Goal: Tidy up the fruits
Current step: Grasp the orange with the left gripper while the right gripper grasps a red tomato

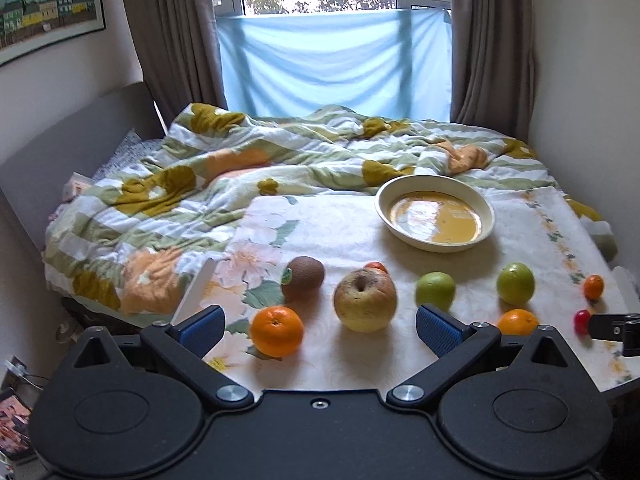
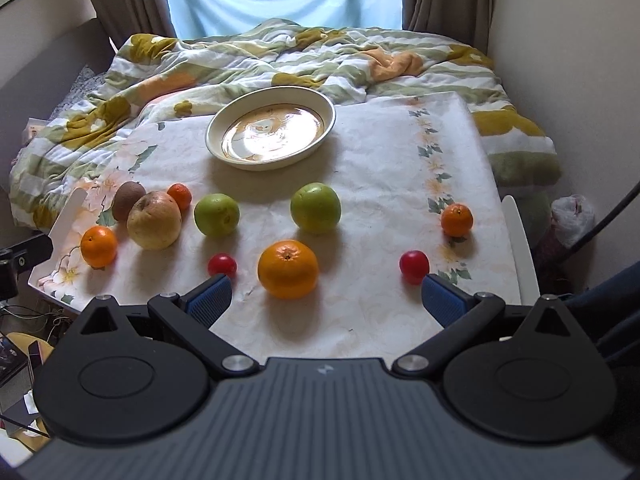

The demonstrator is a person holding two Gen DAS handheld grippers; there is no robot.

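An empty cream plate [image 1: 490, 210] [image 2: 324, 106] sits at the back of a floral table [image 1: 352, 224] [image 2: 384, 168]. In front lie a kiwi [image 1: 303, 278] [image 2: 127, 199], a yellow apple [image 1: 365, 300] [image 2: 154, 220], two green apples [image 1: 435, 290] [image 2: 216, 214] [image 1: 515, 283] [image 2: 315, 207], several oranges [image 1: 277, 331] [image 2: 288, 268] [image 2: 457, 220], and two red cherry tomatoes [image 2: 222, 265] [image 2: 414, 266]. My left gripper [image 1: 320, 330] is open, low before the yellow apple. My right gripper [image 2: 326, 298] is open, just short of the big orange.
A rumpled flowered duvet [image 1: 208, 184] [image 2: 280, 56] covers the bed behind the table. Curtains and a blue sheet hang at the window. A wall stands close on the right. A white chair back [image 2: 520, 236] stands at the table's right edge.
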